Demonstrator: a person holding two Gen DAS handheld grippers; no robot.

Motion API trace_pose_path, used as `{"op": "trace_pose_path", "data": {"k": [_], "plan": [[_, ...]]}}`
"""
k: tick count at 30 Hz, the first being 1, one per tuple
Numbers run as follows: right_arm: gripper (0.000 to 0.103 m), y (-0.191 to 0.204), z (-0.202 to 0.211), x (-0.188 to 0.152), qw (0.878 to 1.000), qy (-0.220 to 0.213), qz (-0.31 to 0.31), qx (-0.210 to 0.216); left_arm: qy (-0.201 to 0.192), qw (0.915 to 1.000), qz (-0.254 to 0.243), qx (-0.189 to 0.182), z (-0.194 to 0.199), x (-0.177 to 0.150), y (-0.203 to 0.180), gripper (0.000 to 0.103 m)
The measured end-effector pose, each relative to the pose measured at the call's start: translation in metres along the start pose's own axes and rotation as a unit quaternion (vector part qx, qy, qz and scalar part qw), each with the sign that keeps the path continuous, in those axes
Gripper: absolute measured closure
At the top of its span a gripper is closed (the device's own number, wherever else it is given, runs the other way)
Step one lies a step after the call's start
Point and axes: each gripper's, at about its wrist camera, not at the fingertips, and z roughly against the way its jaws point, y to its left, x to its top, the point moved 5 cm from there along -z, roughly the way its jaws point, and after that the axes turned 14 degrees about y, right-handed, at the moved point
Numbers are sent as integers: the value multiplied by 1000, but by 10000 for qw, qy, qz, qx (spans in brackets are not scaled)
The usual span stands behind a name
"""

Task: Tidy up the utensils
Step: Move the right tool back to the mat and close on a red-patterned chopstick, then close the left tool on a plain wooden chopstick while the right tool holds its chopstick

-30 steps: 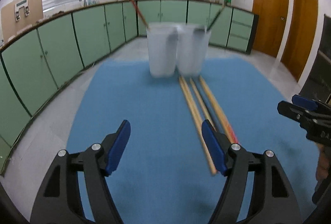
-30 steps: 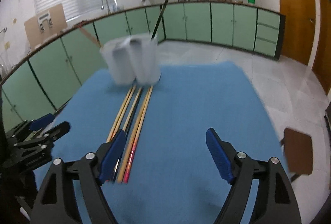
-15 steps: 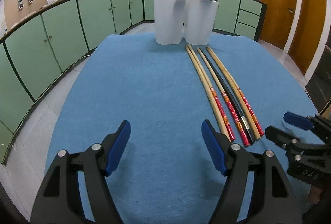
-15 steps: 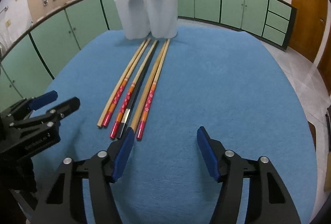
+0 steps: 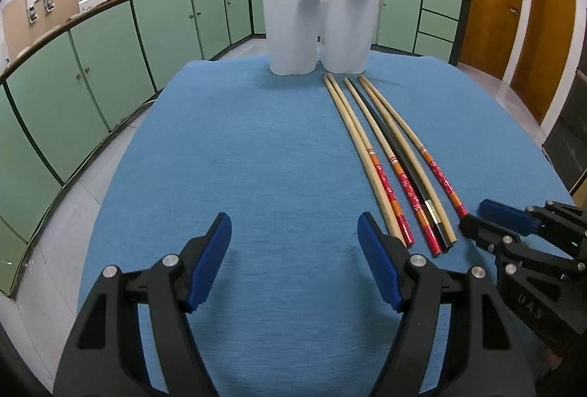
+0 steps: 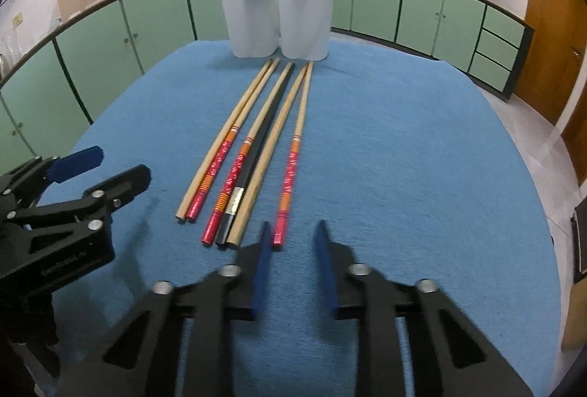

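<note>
Several chopsticks lie side by side on the blue cloth, most of them bamboo with red patterned ends, one black. The rightmost red-ended chopstick lies a little apart. Its near end sits between the fingers of my right gripper, whose jaws are closing, with a narrow gap left and the pads not pressing on it. My left gripper hovers open and empty to the left of the row. Two white holders stand at the far end with utensils in them.
The blue cloth covers the whole table, bare on its left half and to the right of the chopsticks. Green cabinets line the room beyond, and wooden doors stand at the right.
The right gripper's jaws have narrowed from wide to a small gap and it has dropped toward the near end of the rightmost chopstick. The left gripper sank slightly, still open.
</note>
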Motion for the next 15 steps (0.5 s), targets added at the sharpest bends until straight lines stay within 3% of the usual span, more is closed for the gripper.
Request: {"op": "trace_pose_path", "data": {"k": [2,10,15], "plan": [[96,-1,0,-1,10000,6,-2,86,-1,10000,-40,-34,0,-1,-4,34],[97,-26,5,-4,9998,-13,-200,0,113,9994,-211,-266,-2,-2,-28,34],[97,-35,5,-4,9997,-23,-256,24,311,9988,-322,-177,-11,-3,-39,34]]}}
